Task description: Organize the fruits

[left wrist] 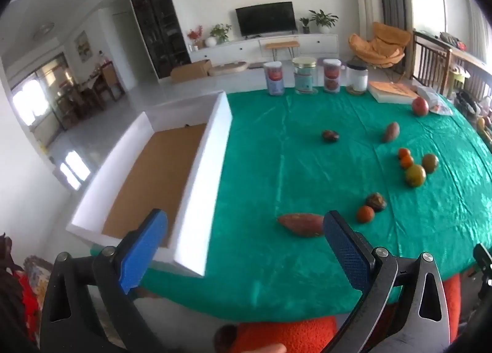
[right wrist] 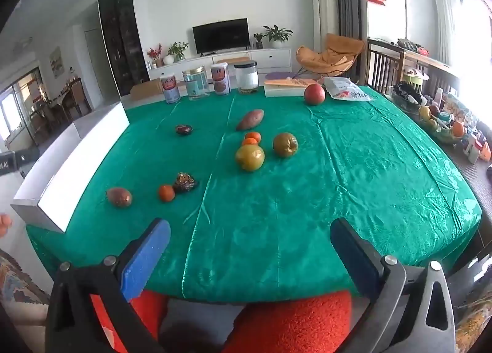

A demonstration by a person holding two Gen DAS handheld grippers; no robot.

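Both grippers hung over the near edge of the counter (right wrist: 338, 187), which was draped in a shiny, creased green cloth. The left gripper (left wrist: 246, 242) had its blue-padded fingers spread wide with nothing between them; the right gripper (right wrist: 250, 248) was likewise spread and empty.

The fruits lay scattered on the cloth, well apart from both grippers: a long sweet potato (left wrist: 301, 224) nearest the left gripper, a small orange (right wrist: 166, 192) touching a dark wrinkled fruit (right wrist: 185, 182), two greenish-yellow round fruits (right wrist: 249, 157) with two more small oranges (right wrist: 252, 137) just behind, a second sweet potato (right wrist: 250, 119), and a red apple (right wrist: 314, 94) at the far side.

A white foam box (left wrist: 212, 168) with a brown cardboard floor sat at the left edge. Four jars (right wrist: 196, 84) lined the far edge beside a flat box (right wrist: 286, 87).
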